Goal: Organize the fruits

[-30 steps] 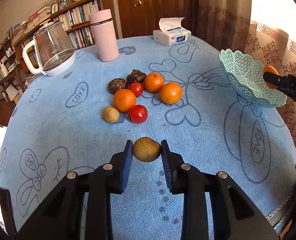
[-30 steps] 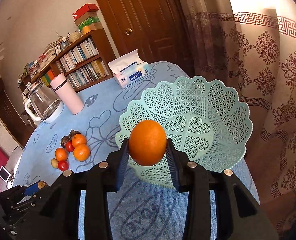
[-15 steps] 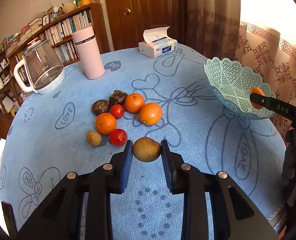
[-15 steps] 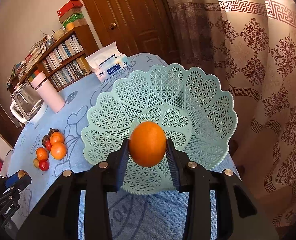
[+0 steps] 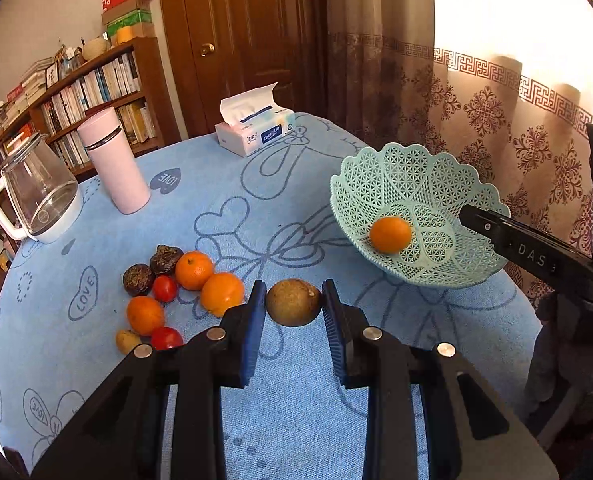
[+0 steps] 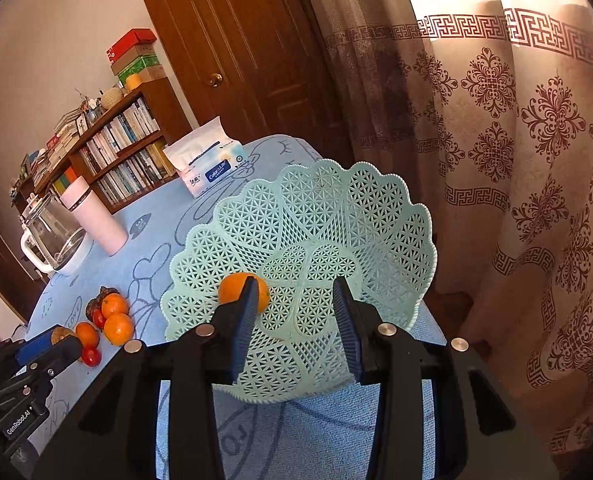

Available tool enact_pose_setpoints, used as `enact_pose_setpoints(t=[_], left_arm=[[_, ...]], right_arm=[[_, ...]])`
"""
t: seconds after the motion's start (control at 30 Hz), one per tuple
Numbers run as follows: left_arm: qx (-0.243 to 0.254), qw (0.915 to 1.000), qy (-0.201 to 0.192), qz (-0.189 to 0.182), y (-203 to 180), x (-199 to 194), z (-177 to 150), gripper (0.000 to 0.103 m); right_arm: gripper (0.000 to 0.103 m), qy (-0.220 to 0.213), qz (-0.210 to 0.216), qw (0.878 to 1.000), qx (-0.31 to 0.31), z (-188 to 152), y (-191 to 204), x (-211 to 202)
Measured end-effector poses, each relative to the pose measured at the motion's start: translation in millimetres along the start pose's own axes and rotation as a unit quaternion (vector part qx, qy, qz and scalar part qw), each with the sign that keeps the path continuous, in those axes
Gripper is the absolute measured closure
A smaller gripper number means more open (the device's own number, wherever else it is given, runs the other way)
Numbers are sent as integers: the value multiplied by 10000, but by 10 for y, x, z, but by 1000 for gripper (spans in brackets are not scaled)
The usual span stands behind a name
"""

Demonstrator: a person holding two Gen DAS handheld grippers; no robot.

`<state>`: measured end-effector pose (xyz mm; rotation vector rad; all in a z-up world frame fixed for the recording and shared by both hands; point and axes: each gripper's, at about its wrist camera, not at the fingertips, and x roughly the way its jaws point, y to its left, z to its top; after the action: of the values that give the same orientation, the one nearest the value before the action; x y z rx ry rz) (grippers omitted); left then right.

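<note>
Left gripper (image 5: 293, 303) clamps a brown fruit (image 5: 293, 302) above the blue tablecloth (image 5: 224, 184); right gripper (image 6: 294, 312) stands open over the basket (image 6: 376, 216).

An orange (image 5: 390, 234) lies loose inside the lattice basket, beside the right fingers. The brown fruit is roundish and rough-skinned, its long axis running across the pads. The fruit pile (image 5: 168, 288) sits nearby on the left.

glass kettle (image 5: 36, 196) beside pink flask (image 5: 114, 160); tissue box (image 5: 254, 126) near door (image 5: 248, 36)

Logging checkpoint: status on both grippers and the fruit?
Left gripper shut on brown fruit, above table. Right gripper open, empty, over basket. Orange lies in basket. Path to basket looks clear.
</note>
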<state>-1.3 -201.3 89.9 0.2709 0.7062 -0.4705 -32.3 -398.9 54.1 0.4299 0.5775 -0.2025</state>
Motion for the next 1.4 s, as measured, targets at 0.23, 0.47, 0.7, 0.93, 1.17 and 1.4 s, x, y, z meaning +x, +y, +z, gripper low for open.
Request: enact_pose_setpoints(t=[0.23,0.47,0.7,0.93,1.17,1.4], left_arm=[[177,9988,-106,-451,-299,172,227,74],[115,9983,9,-569,-267,274,256,73],[-217,9949,426,-888,-19,93,-31,44],[152,9898,827,-1146,-241,-25,-471,43],[183,9862,1234,-1089,-292,152,-714,56],[187,9840,1360,-1137,-331,247,-749,74]], right_arm=[[63,-206,-164,9996,126,19,-77,-43],[63,-248,-217,9994,145,10,-103,-22],[53,-291,-289,9990,169,-42,-125,22],[54,-327,-299,9988,205,-40,-138,16],[53,-335,-292,9988,220,-41,-148,12],[53,-367,-295,9986,231,-38,-152,-2]])
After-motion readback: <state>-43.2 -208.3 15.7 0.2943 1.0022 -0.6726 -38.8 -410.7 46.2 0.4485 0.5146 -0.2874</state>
